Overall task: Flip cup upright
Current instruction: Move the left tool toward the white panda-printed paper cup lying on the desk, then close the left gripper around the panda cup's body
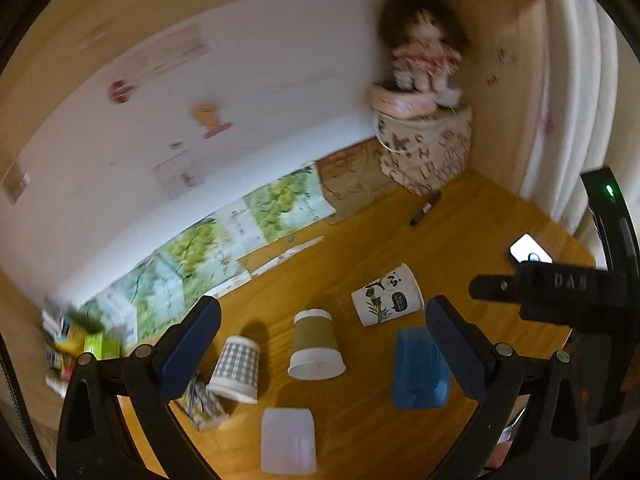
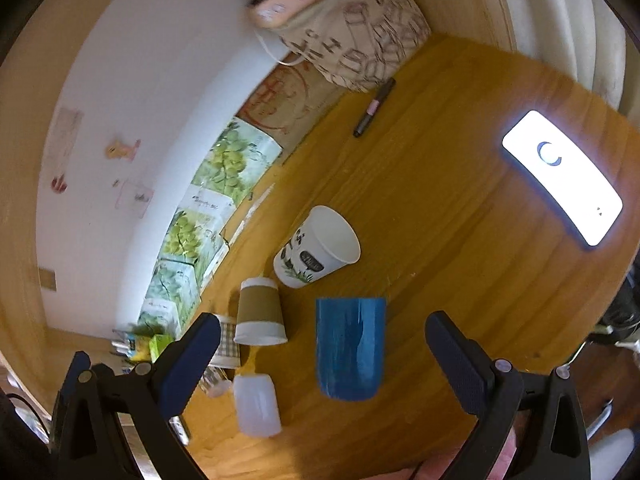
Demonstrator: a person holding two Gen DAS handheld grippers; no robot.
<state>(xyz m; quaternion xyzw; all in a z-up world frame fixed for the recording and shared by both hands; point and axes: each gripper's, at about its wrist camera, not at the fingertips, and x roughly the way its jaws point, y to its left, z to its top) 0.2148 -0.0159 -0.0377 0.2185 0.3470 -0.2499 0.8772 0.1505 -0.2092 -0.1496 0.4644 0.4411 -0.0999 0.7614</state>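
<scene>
While both grippers hover spread wide, gripping nothing — left gripper (image 1: pixel 323 340), right gripper (image 2: pixel 323 354) — no flip started; panda cup (image 2: pixel 316 248) on its side; brown cup (image 2: pixel 260 312), blue cup (image 2: pixel 350 348) inverted.

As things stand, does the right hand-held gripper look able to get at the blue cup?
Probably yes. The right hand-held gripper is open, and the blue cup lies on its side between its fingers, with bare table around it and the frosted cup apart to the left.

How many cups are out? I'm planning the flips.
5: checked cup left, brown-sleeved cup middle, panda cup behind, blue cup right, translucent cup nearest.
</scene>
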